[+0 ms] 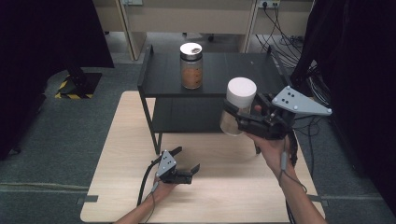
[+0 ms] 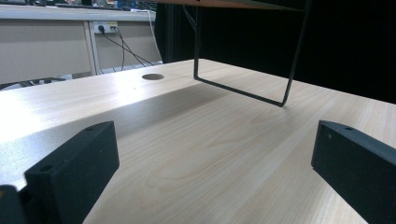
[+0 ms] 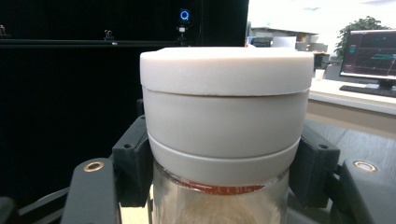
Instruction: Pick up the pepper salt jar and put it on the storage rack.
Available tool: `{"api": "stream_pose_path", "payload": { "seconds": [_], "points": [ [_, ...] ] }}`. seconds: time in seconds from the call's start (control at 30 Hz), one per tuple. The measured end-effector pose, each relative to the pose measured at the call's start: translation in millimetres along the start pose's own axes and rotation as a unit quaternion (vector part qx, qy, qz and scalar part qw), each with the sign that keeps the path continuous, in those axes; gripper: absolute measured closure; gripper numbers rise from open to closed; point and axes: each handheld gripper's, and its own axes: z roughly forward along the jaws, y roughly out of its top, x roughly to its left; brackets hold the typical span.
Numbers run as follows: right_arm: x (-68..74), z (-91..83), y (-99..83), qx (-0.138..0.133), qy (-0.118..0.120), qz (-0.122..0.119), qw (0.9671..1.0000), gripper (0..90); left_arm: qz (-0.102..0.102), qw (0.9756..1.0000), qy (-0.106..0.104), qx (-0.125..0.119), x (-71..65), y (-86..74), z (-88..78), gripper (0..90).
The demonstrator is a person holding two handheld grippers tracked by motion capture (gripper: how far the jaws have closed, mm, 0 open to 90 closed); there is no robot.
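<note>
Two jars are in play here: the one you carry in your right gripper (image 1: 236,114) and one standing on the rack. The white-lidded jar (image 1: 239,106) hangs in the air, upright, over the far right part of the desk (image 1: 224,186), just in front of the right end of the black rack (image 1: 219,70) and about level with its top shelf, clear of both shelf and desk. In the right gripper view the two black jaws press on the jar (image 3: 224,135) from either side, just under its broad white lid (image 3: 226,70), at the top of the glass body, so that claw is closed firmly on the jar. The grey three-cornered plate (image 1: 299,102) on that gripper points toward the desk's right edge. The other jar (image 1: 191,65), with a dark metal lid and brownish contents, stands upright on the rack's top shelf, left of its middle and well apart from the one you hold. Your left gripper (image 1: 184,161) sits low over the desk near its near edge, a little left of centre, its claw spread wide with nothing between. In the left gripper view those jaws stand far apart over bare wood, looking toward the rack's thin wire leg (image 2: 243,91) and a round hole (image 2: 152,76) in the desk top.
</note>
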Motion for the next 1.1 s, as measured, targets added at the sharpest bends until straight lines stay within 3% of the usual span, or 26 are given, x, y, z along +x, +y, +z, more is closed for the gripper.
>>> {"api": "stream_pose_path", "payload": {
  "seconds": [0.17, 0.37, 0.57, 0.8, 1.1],
  "points": [
    [-6.3, 10.6, 12.4, 0.0, -0.001, 0.01, 0.9999, 35.6, 0.0, 1.0, 0.0, 0.0, 0.1, 0.0, 0.0, 0.3],
    [-12.6, 24.7, 29.1, 0.0, -0.018, 0.016, 0.9997, 35.6, 0.0, 1.0, -0.001, 0.0, 0.1, 0.0, 0.0, 0.3],
    [-19.1, 40.1, 42.2, 0.003, -0.043, 0.024, 0.9988, 35.6, -0.001, 1.0, -0.002, 0.0, 0.1, 0.0, 0.0, 0.3],
    [-18.9, 62.0, 51.6, 0.014, -0.077, 0.012, 0.9969, 35.5, 0.001, 1.0, -0.002, 0.001, 0.3, 0.0, -0.1, 0.3],
    [-24.2, 87.5, 53.8, 0.014, -0.122, 0.017, 0.9923, 35.6, 0.001, 1.0, -0.002, 0.002, 0.6, 0.3, 0.0, 0.3]
  ]
}}
